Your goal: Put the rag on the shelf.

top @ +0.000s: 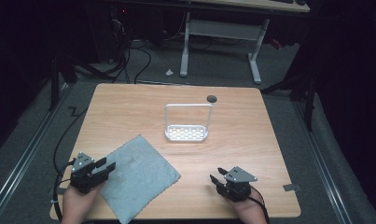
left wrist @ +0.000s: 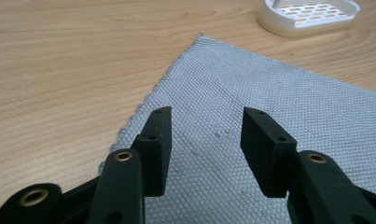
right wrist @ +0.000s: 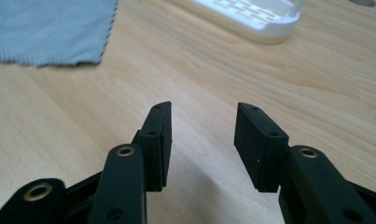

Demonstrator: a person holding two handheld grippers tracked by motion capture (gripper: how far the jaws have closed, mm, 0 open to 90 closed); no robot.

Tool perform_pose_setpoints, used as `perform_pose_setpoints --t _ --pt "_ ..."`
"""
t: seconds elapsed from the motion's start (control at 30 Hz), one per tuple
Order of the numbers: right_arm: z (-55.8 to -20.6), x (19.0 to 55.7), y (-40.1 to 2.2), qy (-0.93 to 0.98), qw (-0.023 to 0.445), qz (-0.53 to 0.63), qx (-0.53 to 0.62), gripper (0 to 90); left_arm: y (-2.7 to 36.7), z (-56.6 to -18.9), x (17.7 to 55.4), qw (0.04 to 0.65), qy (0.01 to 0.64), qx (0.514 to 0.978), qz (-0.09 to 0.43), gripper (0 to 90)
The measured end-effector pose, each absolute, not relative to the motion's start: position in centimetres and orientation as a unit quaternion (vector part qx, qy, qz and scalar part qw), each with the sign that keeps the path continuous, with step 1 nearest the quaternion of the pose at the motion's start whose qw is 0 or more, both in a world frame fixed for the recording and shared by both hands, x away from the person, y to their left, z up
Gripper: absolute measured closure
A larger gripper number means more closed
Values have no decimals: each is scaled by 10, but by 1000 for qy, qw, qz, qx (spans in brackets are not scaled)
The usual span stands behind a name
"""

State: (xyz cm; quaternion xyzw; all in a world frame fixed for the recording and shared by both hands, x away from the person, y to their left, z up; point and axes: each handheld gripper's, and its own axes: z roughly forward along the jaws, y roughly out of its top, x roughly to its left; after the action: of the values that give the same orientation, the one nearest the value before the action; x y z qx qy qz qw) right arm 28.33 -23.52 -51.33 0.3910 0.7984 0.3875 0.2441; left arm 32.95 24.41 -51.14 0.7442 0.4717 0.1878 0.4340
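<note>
— Cloth (top: 139,179) first: where does it sit against the two grippers?

— Grey and square, it lies flat on the wooden table (top: 129,112), turned like a diamond, at the near left. The left gripper (top: 110,167) hangs right over its left edge, its tips above the fabric.

— Touching it?

— I cannot tell from above. In the left gripper view the cloth (left wrist: 269,107) spreads out under and beyond the gripper (left wrist: 205,140), and its scalloped edge runs off to the left of the jaws. Nothing is pinched between them; the weave shows plainly through the gap.

— So that gripper is holding nothing?

— Right, its jaws stand wide apart with only air between.

— And the right gripper (top: 215,178)?

— It sits at the near right of the table, well apart from the cloth, with bare wood between the two. In the right gripper view a corner of the cloth (right wrist: 50,30) shows far off at the upper left, while the gripper (right wrist: 203,140) has its jaws spread over bare tabletop, empty.

— Anything else on the table?

— A white rack (top: 186,133) with a perforated base and a tall wire handle stands near the middle, beyond the cloth's far corner and clear of it. Its base also shows at the upper right of the left gripper view (left wrist: 311,16) and at the top of the right gripper view (right wrist: 251,16). A small dark round spot (top: 212,98) lies near the table's far edge.
</note>
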Motion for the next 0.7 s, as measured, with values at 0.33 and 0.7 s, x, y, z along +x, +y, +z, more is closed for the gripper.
perform_pose_setpoints --t 0.33,0.7 --pt "-515 291 -245 787 235 394 413 558 240 -514 330 430 469 749 183 534" --pt "-517 291 -239 794 232 390 404 553 220 -511 324 400 427 799 140 871"
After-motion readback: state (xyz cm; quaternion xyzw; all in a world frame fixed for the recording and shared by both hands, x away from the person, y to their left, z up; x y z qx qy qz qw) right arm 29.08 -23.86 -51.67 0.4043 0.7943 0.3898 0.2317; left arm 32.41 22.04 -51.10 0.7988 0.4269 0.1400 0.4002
